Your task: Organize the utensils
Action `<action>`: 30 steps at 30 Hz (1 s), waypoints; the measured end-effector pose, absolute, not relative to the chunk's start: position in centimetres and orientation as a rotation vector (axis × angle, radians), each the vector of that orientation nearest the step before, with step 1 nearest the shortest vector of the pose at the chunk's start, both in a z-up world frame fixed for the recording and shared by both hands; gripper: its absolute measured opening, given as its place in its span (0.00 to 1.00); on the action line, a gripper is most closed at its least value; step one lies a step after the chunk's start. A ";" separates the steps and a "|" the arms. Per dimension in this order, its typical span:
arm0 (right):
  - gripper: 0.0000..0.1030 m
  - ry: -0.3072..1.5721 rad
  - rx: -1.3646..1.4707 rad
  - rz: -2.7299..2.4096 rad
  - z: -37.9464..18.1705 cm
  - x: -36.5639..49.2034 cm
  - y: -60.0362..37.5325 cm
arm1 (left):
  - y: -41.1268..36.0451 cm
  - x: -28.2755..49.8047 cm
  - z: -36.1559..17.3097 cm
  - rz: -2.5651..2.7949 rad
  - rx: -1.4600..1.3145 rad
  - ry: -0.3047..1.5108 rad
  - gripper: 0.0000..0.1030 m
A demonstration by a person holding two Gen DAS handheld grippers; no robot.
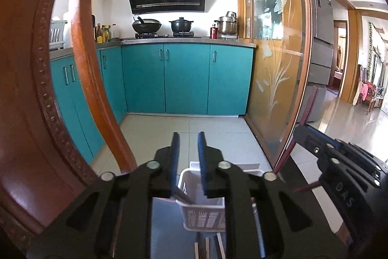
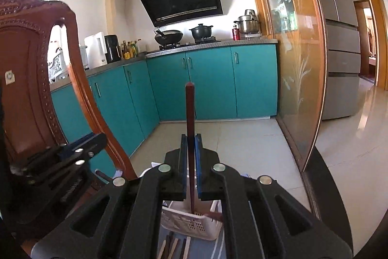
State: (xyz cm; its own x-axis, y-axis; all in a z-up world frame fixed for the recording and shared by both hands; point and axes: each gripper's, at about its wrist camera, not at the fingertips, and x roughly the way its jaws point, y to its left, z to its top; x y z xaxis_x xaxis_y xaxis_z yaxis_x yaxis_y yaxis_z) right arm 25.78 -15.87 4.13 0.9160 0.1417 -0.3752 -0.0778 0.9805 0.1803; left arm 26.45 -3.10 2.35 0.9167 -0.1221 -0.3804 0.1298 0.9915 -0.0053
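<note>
A white slotted basket (image 1: 203, 215) stands just below and ahead of my left gripper (image 1: 188, 135). The left jaws stand a little apart with nothing pressed between them. A grey utensil handle (image 1: 181, 194) leans inside the basket by the left finger. My right gripper (image 2: 191, 136) is shut on a dark red chopstick (image 2: 189, 108). The chopstick is held upright with its lower end down in the basket (image 2: 191, 225). Several loose chopsticks (image 2: 174, 246) lie on the table in front of the basket. Each gripper shows at the edge of the other's view.
A carved wooden chair (image 1: 36, 89) rises close on the left. A glass sliding door (image 1: 274, 64) with an orange frame stands on the right, a fridge (image 2: 339, 52) behind it. Teal cabinets (image 1: 184, 79) and a stove with pots line the far wall.
</note>
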 end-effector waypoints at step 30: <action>0.38 0.926 0.026 0.234 -11.5 22.5 -14.8 | 1.4 21.5 -6.2 -0.065 0.071 0.536 0.38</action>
State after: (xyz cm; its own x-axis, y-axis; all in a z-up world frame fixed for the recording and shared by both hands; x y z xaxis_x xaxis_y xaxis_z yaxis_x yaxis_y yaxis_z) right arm 22.53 -14.84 -11.46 0.5779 0.2109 -0.7884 -0.1885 0.9744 0.1225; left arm 21.46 1.41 -6.22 0.8578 -0.0431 -0.5123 0.0800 0.9955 0.0502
